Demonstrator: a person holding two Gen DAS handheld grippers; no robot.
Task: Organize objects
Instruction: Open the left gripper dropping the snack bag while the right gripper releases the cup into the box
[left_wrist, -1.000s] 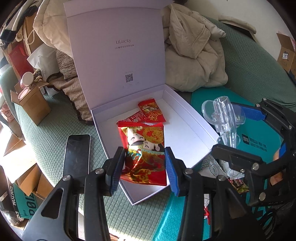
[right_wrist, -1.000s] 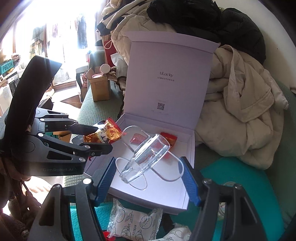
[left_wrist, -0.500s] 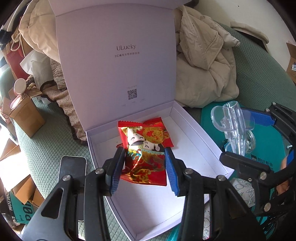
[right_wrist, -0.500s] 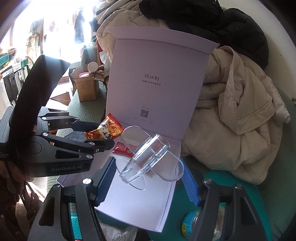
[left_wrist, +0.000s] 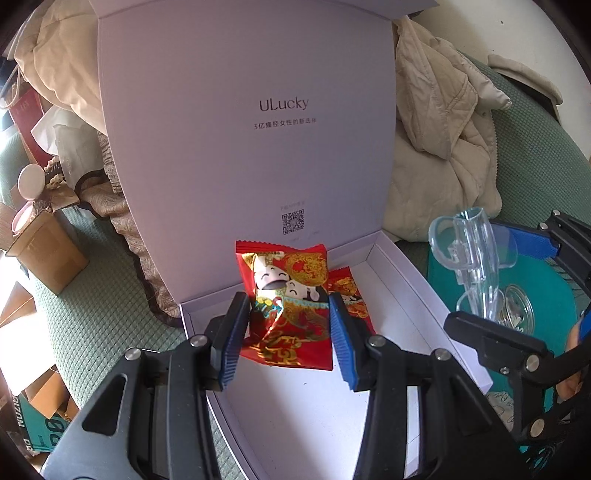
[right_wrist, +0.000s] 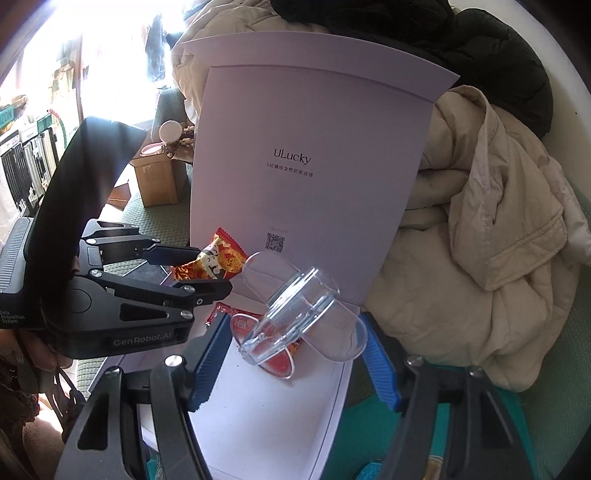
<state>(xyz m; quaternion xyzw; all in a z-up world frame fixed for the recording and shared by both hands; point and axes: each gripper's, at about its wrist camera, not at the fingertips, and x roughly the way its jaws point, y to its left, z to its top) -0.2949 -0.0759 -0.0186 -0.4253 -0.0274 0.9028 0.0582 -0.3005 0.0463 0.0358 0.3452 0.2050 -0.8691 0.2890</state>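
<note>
My left gripper (left_wrist: 288, 332) is shut on a red and gold snack packet (left_wrist: 286, 291) with cartoon figures, holding it above the back of an open white box (left_wrist: 402, 269) whose lid (left_wrist: 243, 122) stands upright. A smaller red packet (left_wrist: 351, 299) lies in the box behind it. My right gripper (right_wrist: 295, 350) is shut on a clear plastic holder (right_wrist: 303, 314), which hangs tilted over the box's right part; it also shows in the left wrist view as the clear holder (left_wrist: 476, 254). In the right wrist view the left gripper (right_wrist: 207, 269) carries the snack packet (right_wrist: 218, 258) at the left.
The box sits on a green textured couch (left_wrist: 92, 314). Beige jackets (right_wrist: 487, 236) are piled behind and to the right. A small cardboard box (left_wrist: 40, 251) stands at the left. A teal mat (left_wrist: 546, 288) with a round tin (left_wrist: 517, 310) lies right of the box.
Both grippers have moved forward over the box with their loads, so the lid looms larger. The phone on the couch has left the left wrist view. Neither grip has altered.
</note>
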